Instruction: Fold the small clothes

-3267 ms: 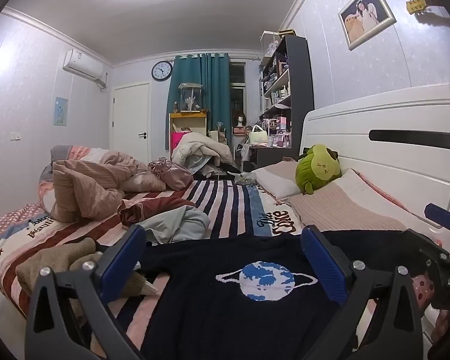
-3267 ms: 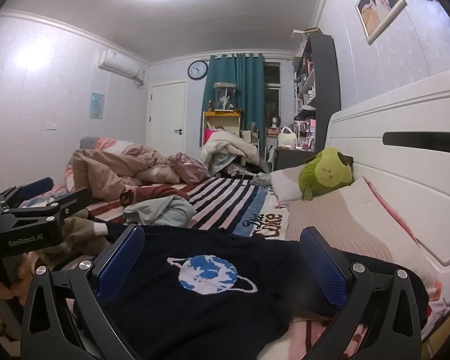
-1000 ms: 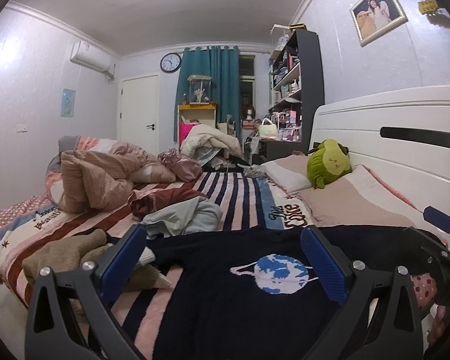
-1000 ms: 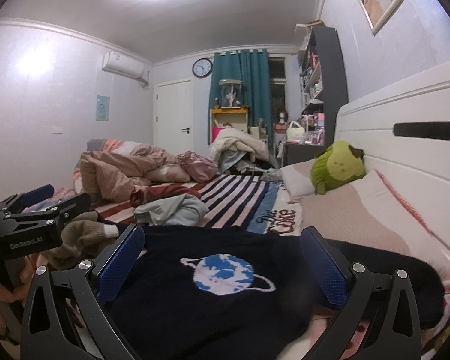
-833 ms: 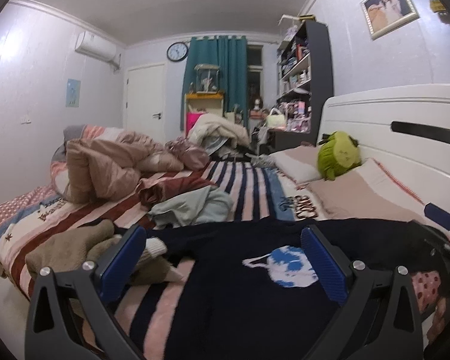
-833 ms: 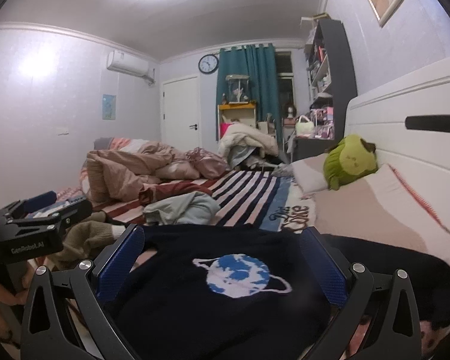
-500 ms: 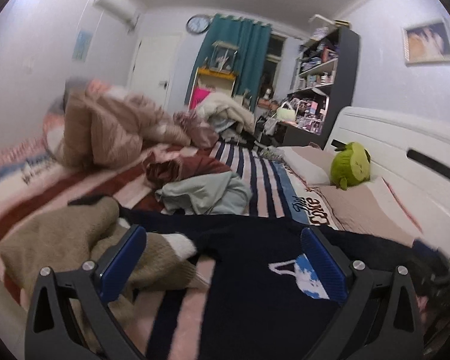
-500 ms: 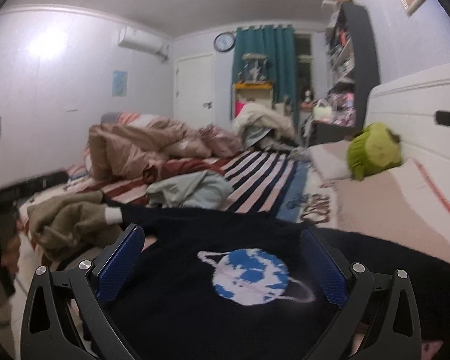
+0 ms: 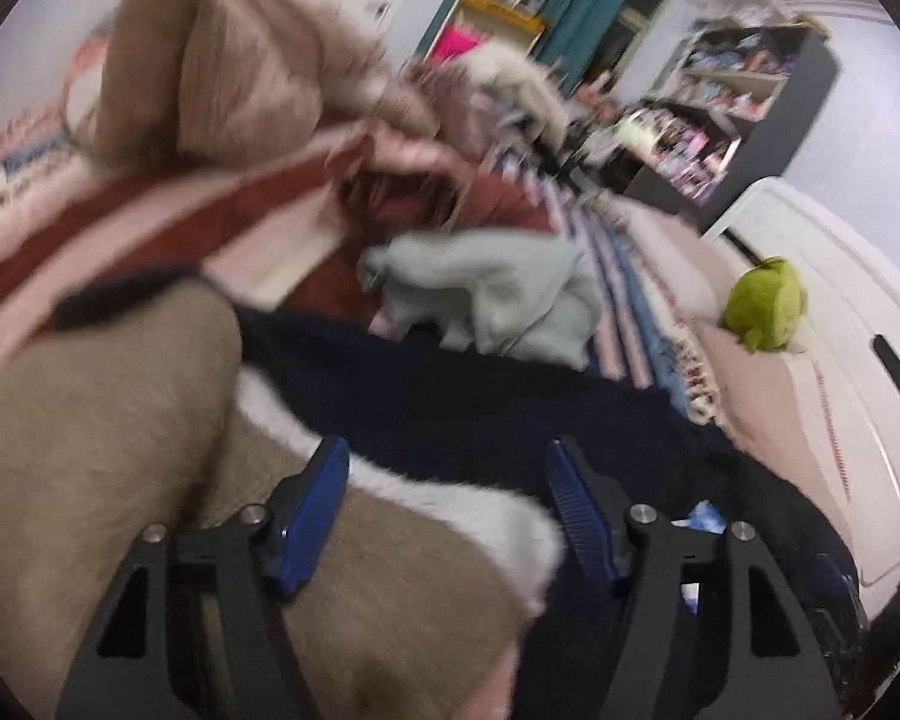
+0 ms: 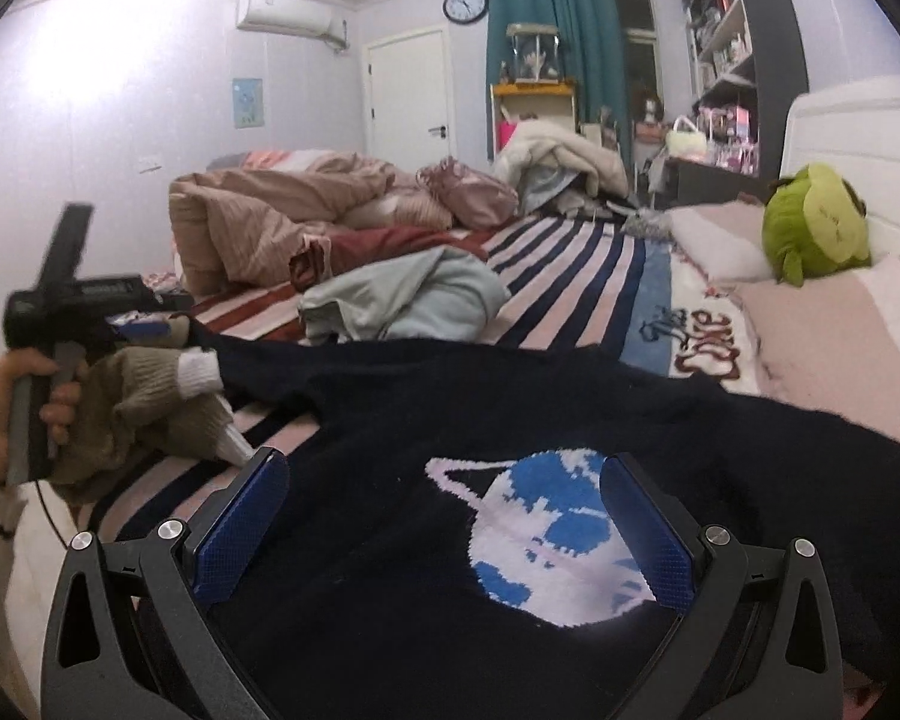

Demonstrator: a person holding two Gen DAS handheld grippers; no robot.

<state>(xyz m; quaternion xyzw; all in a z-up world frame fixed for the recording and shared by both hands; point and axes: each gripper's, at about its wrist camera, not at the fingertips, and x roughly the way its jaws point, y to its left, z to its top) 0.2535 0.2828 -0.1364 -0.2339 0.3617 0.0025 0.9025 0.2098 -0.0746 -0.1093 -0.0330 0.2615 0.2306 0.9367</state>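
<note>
A dark navy sweater point(image 10: 438, 438) with a blue and white planet lies spread on the striped bed; it also shows in the left wrist view point(image 9: 480, 414). Its left sleeve stretches toward a tan knit garment with white cuffs point(image 10: 150, 396), which fills the left wrist view's foreground point(image 9: 120, 480). My left gripper point(image 9: 450, 498) is open, its jaws partly drawn in, low over the tan garment and the sleeve's edge. From the right wrist view the left gripper point(image 10: 144, 324) sits at the sleeve end. My right gripper point(image 10: 444, 516) is open and empty just above the sweater's front.
A pale grey-green garment point(image 10: 402, 294) and a dark red one point(image 10: 390, 240) lie beyond the sweater. A bunched pink duvet point(image 10: 270, 204) is at the far left. A green plush toy point(image 10: 816, 222) sits on the pillows by the white headboard point(image 9: 834, 276).
My left gripper has swung left and dropped to the tan garment and the sleeve end, and its jaws have narrowed. My right gripper has lowered toward the sweater's front.
</note>
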